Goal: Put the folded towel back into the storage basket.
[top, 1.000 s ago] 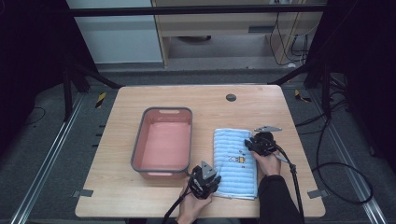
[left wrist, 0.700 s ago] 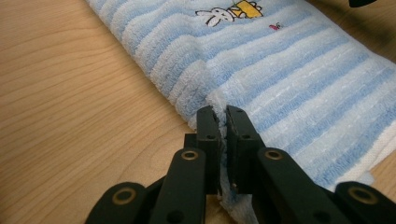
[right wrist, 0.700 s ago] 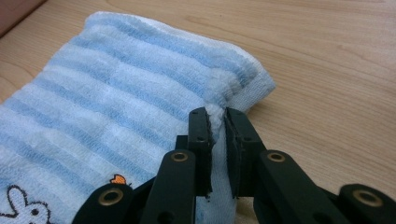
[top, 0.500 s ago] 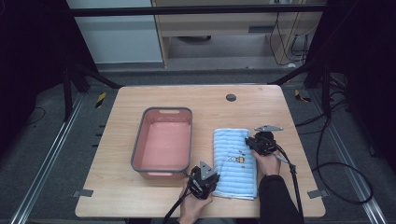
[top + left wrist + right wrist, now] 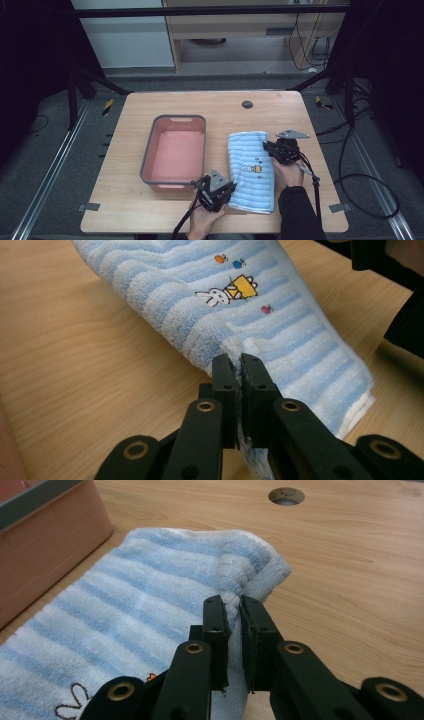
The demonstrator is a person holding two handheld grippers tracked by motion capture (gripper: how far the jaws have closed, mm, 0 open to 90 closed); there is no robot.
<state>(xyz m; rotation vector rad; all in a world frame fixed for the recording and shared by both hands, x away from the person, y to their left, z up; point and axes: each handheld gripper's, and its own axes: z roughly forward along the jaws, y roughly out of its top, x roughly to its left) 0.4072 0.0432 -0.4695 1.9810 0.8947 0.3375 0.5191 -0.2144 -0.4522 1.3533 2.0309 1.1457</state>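
A folded towel (image 5: 251,165) with blue and white stripes and a small rabbit picture lies on the wooden table (image 5: 220,110), right of the middle. My left gripper (image 5: 226,191) is shut on the towel's (image 5: 280,325) near left edge, pinching a fold between its jaws (image 5: 240,365). On the far right edge of the towel (image 5: 150,605), my right gripper (image 5: 267,147) is shut as well, with a ridge of cloth squeezed in its jaws (image 5: 234,607).
A pink tub with a grey rim (image 5: 148,155) stands left of the towel, close to my left gripper. There is a round cable hole (image 5: 247,104) in the table farther back. Bare wood lies at the table's left and right sides.
My left gripper has shifted slightly toward the towel's near edge. The right gripper and the towel look unchanged.
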